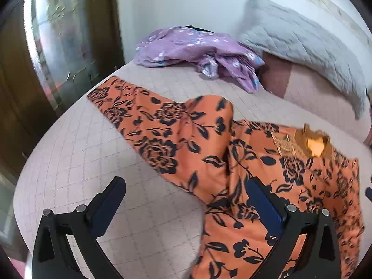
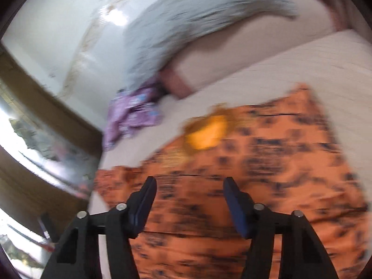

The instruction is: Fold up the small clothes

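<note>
I am working over the bed [image 1: 93, 153], whose checked cover is carrying everything here. The grey quilt [image 1: 302, 39] is lying bunched along the far side, and the crumpled purple floral garment [image 1: 197, 48] is sitting near the far left corner, well apart from my piece. The orange top with black roses [image 1: 176, 125] is lying spread across the near right part of the bed, one sleeve reaching out toward the left edge, its gold-trimmed neckline [image 1: 313, 144] pointing to the far side.

My left gripper [image 1: 186, 190] is hanging with jaws wide and nothing between them, one finger over bare cover, the other over the cloth. My right gripper [image 2: 189, 186] is hovering over the body of the top, jaws partly apart and empty; that view is blurred.

I judge the sleeve needs folding in next, so I am aiming to pinch it near its cuff and lay it flat across the body without dragging the rest. Bare cover is lying open on the left; the bed's edge there is close.
</note>
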Action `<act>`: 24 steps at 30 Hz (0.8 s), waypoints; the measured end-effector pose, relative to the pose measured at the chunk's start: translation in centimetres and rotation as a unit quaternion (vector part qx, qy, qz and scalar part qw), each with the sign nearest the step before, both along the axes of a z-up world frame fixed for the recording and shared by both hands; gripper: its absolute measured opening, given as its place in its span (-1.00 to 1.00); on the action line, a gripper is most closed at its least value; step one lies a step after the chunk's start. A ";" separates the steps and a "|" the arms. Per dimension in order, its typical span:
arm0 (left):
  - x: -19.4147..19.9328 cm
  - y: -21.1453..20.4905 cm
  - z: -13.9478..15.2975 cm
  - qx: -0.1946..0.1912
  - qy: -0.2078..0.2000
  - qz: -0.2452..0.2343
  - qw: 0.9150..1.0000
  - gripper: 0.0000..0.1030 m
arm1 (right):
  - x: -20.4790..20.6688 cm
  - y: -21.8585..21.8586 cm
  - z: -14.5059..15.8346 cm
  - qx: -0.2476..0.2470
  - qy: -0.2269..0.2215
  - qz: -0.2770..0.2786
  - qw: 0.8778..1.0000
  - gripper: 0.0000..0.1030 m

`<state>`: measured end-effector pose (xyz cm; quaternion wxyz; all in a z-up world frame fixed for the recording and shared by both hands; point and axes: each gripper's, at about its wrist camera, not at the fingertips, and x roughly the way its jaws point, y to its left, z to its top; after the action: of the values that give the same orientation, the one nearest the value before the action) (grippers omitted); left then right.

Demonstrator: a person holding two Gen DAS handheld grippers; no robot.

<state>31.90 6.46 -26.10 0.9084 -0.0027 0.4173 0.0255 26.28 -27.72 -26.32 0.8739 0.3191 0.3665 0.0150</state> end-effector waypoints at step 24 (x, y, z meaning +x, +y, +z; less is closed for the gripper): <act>3.9 10.5 -2.1 -0.053 0.012 0.178 0.983 1.00 | -1.2 -3.7 -2.5 -0.026 0.040 0.038 0.998 0.18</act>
<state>35.76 16.92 -28.15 0.8828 -0.1244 0.4219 0.1648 25.05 -31.46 -28.83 0.8654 0.2822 0.4132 0.0263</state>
